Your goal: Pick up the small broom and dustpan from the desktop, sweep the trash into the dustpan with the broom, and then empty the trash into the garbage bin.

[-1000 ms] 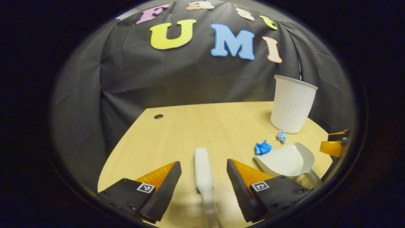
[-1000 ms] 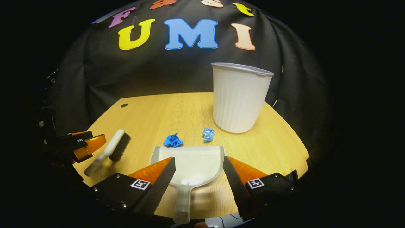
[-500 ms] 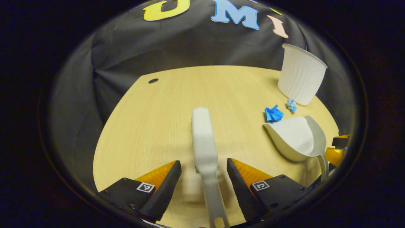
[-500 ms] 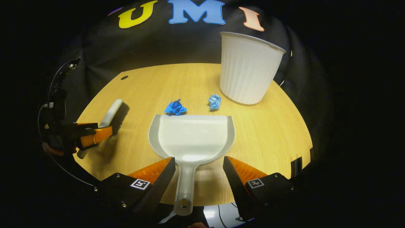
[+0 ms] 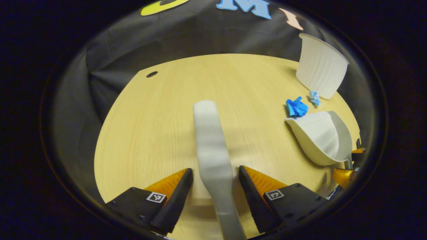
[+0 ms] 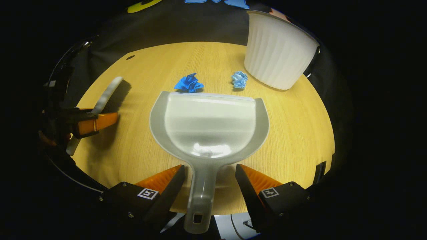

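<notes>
While both tools lie on the desk, this is how things stand:

Step now: picking up. The left gripper (image 5: 215,173) is set around the broom (image 5: 208,140). The right gripper (image 6: 209,170) is set around the dustpan (image 6: 208,126). Neither tool looks grabbed yet, as far as I can judge.

Left gripper: its two fingers stand wide apart. The broom's handle runs between them, with a gap on each side.

Right gripper: its two fingers stand wide apart too. The dustpan's handle runs straight between them, and the fingers do not touch it.

Broom: it lies on the desk (image 5: 160,110), on the left side. Its head points away from the left gripper.

Dustpan: it lies flat near the front edge of the desk. Its open mouth faces the trash.

Trash: a dark blue paper ball (image 6: 188,83) sits just beside the dustpan's front lip. A light blue paper ball (image 6: 239,79) sits near it, close to the bin.

Garbage bin: the white garbage bin (image 6: 278,50) stands upright at the far right of the desk.

Next move: I think each gripper must close on its handle and hold it tight, then lift. The handles are thin, so each should stay in the middle between the fingers.

After that: sweeping and dumping are not yet done.
</notes>
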`<state>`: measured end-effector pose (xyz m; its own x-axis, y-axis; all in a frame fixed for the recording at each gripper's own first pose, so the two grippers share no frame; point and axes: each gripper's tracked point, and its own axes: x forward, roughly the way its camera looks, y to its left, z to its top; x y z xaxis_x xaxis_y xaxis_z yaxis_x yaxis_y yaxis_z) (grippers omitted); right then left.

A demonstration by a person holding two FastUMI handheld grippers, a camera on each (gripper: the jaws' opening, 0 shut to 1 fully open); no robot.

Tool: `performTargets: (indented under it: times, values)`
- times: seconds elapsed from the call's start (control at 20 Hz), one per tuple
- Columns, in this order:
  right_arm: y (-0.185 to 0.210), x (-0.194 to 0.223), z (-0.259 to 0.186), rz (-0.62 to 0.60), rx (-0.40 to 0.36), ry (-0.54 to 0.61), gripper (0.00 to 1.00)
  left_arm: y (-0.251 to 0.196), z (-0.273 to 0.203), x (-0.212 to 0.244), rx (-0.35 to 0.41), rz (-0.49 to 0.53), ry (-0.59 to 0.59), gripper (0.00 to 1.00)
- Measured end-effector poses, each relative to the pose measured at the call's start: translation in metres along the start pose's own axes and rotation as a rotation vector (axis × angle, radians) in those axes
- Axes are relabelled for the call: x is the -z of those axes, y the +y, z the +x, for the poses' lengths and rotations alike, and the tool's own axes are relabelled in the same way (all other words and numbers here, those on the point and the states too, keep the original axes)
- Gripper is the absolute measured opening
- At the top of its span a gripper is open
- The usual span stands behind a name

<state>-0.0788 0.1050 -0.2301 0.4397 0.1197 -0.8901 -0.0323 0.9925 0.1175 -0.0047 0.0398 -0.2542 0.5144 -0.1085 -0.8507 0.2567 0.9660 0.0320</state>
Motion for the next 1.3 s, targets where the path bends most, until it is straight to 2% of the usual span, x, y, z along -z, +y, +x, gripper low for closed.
performTargets:
  times: [0.05, 0.1, 0.2, 0.25, 0.3, 0.35, 0.4, 0.45, 0.5, 0.55, 0.6, 0.75, 0.85, 0.9, 1.0, 1.05, 1.2, 1.3]
  values:
    - [-0.001, -0.001, 0.003, -0.009, 0.007, 0.007, 0.94, -0.001, 0.001, -0.002, 0.000, 0.014, 0.003, 0.88]
    - [0.000, -0.003, 0.005, -0.021, 0.001, 0.010, 0.88, -0.001, 0.002, -0.004, -0.001, 0.025, 0.002, 0.88]
    - [-0.004, -0.002, 0.009, -0.041, 0.017, 0.019, 0.75, -0.003, 0.004, -0.006, 0.002, 0.040, 0.003, 0.74]
    - [-0.003, -0.001, 0.010, -0.043, 0.012, 0.020, 0.66, -0.004, 0.004, -0.007, 0.003, 0.045, 0.002, 0.72]
    - [-0.002, -0.003, 0.010, -0.045, 0.007, 0.025, 0.63, -0.003, 0.005, -0.008, 0.004, 0.049, 0.002, 0.63]
    - [-0.003, -0.002, 0.009, -0.050, 0.005, 0.025, 0.54, -0.003, 0.005, -0.009, 0.004, 0.051, 0.003, 0.55]
    - [-0.003, -0.003, 0.009, -0.055, 0.007, 0.024, 0.51, -0.003, 0.007, -0.010, 0.004, 0.056, 0.003, 0.54]
    - [-0.004, -0.004, 0.010, -0.061, 0.012, 0.019, 0.43, -0.003, 0.008, -0.010, 0.005, 0.058, 0.004, 0.58]
    - [-0.004, -0.004, 0.010, -0.069, 0.008, 0.023, 0.38, -0.004, 0.008, -0.011, 0.009, 0.062, 0.007, 0.56]
    - [-0.005, -0.004, 0.010, -0.071, 0.008, 0.023, 0.38, -0.004, 0.008, -0.012, 0.011, 0.069, 0.007, 0.54]
    - [-0.008, -0.006, 0.010, -0.069, 0.011, 0.022, 0.38, -0.004, 0.009, -0.013, 0.015, 0.074, 0.007, 0.56]
    - [-0.013, -0.003, 0.009, -0.085, -0.002, 0.027, 0.35, -0.011, 0.013, -0.017, 0.033, 0.091, 0.013, 0.49]
    - [-0.020, -0.003, 0.012, -0.093, -0.012, 0.032, 0.35, -0.018, 0.016, -0.021, 0.043, 0.103, 0.023, 0.52]
    - [-0.023, -0.001, 0.008, -0.102, -0.015, 0.038, 0.32, -0.023, 0.016, -0.024, 0.049, 0.108, 0.027, 0.52]
    - [-0.034, -0.003, 0.004, -0.127, -0.024, 0.039, 0.32, -0.040, 0.019, -0.030, 0.072, 0.103, 0.035, 0.49]
    - [-0.039, -0.003, 0.004, -0.140, -0.031, 0.042, 0.32, -0.048, 0.022, -0.033, 0.082, 0.101, 0.039, 0.55]
    - [-0.057, -0.004, 0.005, -0.209, -0.057, 0.048, 0.31, -0.077, 0.027, -0.043, 0.110, 0.110, 0.049, 0.49]
    - [-0.069, -0.004, 0.005, -0.251, -0.075, 0.051, 0.32, -0.098, 0.032, -0.047, 0.125, 0.111, 0.059, 0.49]
